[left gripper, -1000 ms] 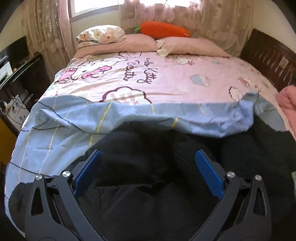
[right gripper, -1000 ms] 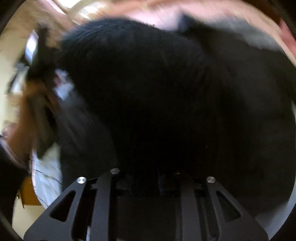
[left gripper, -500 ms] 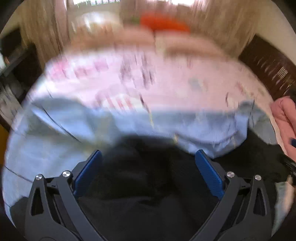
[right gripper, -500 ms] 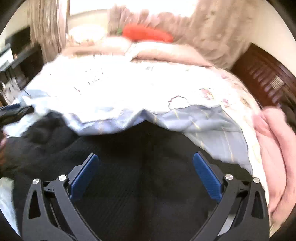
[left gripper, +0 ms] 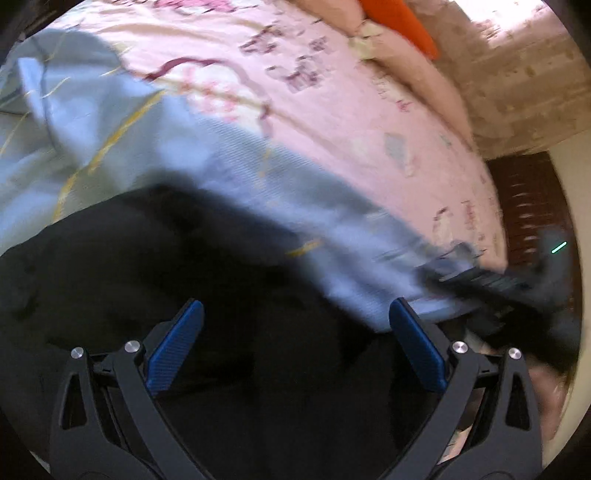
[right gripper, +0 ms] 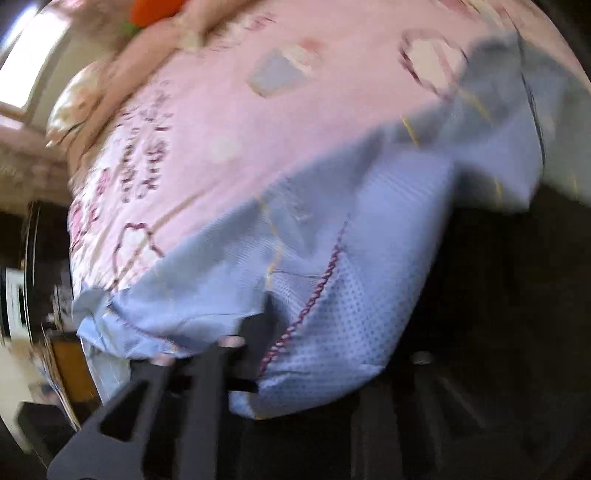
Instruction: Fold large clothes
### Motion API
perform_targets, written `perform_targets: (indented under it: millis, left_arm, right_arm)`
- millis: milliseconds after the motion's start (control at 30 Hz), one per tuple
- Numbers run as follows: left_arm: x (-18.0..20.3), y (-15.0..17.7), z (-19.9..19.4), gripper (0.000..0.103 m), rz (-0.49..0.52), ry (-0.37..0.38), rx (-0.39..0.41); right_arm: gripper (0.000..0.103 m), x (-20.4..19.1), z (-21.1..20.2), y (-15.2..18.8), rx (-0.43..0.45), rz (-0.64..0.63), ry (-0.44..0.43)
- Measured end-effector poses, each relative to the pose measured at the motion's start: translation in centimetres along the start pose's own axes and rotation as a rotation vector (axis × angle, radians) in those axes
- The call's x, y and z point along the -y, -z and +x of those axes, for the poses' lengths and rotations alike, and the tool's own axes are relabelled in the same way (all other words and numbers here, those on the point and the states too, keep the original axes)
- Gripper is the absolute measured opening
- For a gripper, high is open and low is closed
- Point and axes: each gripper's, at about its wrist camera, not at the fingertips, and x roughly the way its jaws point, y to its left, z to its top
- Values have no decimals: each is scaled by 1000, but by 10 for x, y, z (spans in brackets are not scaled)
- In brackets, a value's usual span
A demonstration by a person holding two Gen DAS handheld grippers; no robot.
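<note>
A large black garment (left gripper: 155,266) lies on the near part of the bed, over a light blue blanket (left gripper: 122,125). My left gripper (left gripper: 295,325) is open and empty, its blue pads (left gripper: 173,347) just above the black cloth. In the right wrist view the blue blanket (right gripper: 332,266) fills the middle, with the black garment (right gripper: 509,295) at the right. The right gripper's fingers (right gripper: 207,373) are blurred and partly covered by blanket; I cannot tell how the jaws stand. It also shows blurred at the right in the left wrist view (left gripper: 491,284).
The bed has a pink cartoon-print sheet (left gripper: 332,110), pink pillows (left gripper: 417,70) and an orange plush (left gripper: 399,22) at the head. A dark wooden bed frame (left gripper: 532,206) runs along the right. Dark furniture (right gripper: 33,266) stands left of the bed.
Both grippers have swung and tilted sharply; both views are now rotated and blurred. The right gripper was open over the black garment half a second ago and is now at the blue blanket's edge.
</note>
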Motion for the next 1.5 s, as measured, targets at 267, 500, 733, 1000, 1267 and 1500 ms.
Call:
perform_targets:
  millis: [267,500,733,1000,1267,1500]
  left_arm:
    - [-34,9,-2,101,-33,-12,-10]
    - [-15,3,-2,101,73,-59,-2]
    - [-18,1,3,101,44,-39,18]
    - [-20,22,-12,101,77,-46,18]
    - [23,79,-82,101,309,-9,181]
    - [21,182,10,101,410,-140,-126]
  right_arm:
    - [14,-64,-19,-19,41,-216,24]
    - [10,-142,-37,-121,298,-323,158]
    - [100,-96,3,-226,220,119,-47]
    - [102,-23,-35,-143,196,261,-468]
    - [102,38,-55,107,353,-441,238]
    - [102,106,18,222,171,-442,373]
